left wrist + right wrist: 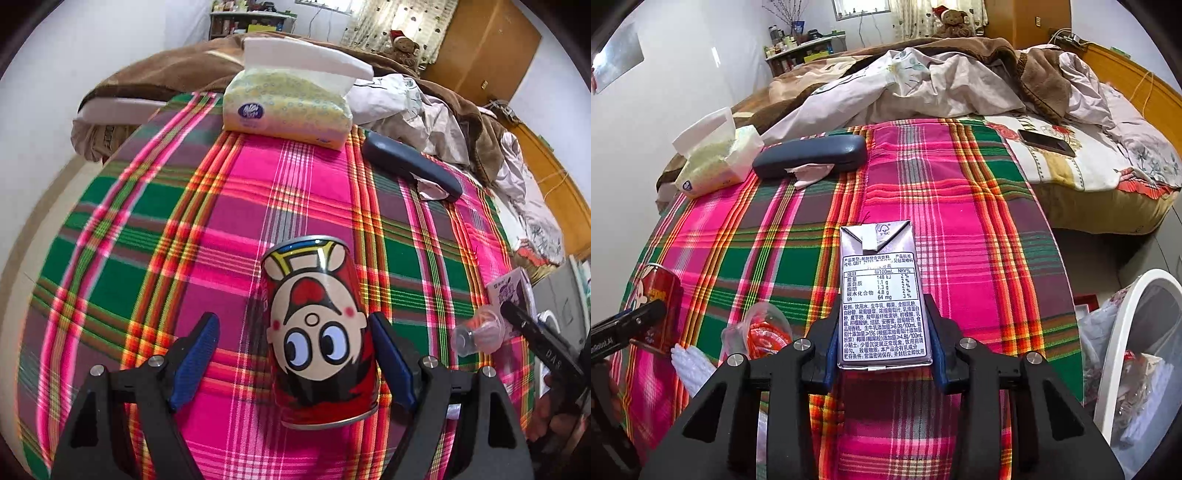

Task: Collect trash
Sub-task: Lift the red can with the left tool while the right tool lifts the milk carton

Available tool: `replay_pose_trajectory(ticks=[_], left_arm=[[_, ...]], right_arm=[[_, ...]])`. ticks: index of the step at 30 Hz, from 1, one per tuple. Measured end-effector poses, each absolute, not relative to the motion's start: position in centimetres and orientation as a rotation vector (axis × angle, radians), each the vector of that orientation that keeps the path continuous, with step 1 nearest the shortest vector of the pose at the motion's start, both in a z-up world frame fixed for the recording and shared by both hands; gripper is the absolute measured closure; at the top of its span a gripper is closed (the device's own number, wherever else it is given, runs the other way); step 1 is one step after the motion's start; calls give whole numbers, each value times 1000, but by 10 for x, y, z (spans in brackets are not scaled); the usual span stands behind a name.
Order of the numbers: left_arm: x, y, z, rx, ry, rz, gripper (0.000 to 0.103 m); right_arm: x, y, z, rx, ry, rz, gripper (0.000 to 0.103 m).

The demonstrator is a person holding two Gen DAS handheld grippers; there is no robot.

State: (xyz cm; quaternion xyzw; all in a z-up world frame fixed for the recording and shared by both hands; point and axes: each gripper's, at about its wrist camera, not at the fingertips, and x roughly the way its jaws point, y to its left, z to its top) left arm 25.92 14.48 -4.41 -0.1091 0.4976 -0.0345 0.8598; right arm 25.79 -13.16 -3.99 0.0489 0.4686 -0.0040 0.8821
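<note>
A red drink can (314,325) with a cartoon face lies on the plaid cloth (147,221). It lies between the fingers of my left gripper (291,321), which is open; the left pad stands clear of it. My right gripper (882,304) is shut on a purple drink carton (882,295), its blue pads pressed against both sides. A crushed clear plastic bottle with a red label (764,328) lies between the can (659,295) and the carton. A crumpled tissue (809,173) lies against a dark glasses case (809,155).
A tissue pack (288,103) stands at the far edge of the cloth. A white bin lined with a bag (1126,332) stands off the bed's right edge. A phone (1047,142) lies on the floral sheet, with rumpled bedding behind.
</note>
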Motion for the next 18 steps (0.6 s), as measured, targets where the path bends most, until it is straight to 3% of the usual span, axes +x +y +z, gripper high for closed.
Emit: replay_pose_trajectory(ticks=[7, 13, 18], left_arm=[[267, 132, -49, -192, 1027, -51, 25], [269, 131, -46, -189, 1001, -36, 46], [266, 127, -45, -180, 997, -36, 46]], right_arm=[[256, -133, -40, 105, 975, -3, 63], [256, -133, -40, 95, 967, -2, 63], [254, -133, -40, 92, 959, 4, 63]])
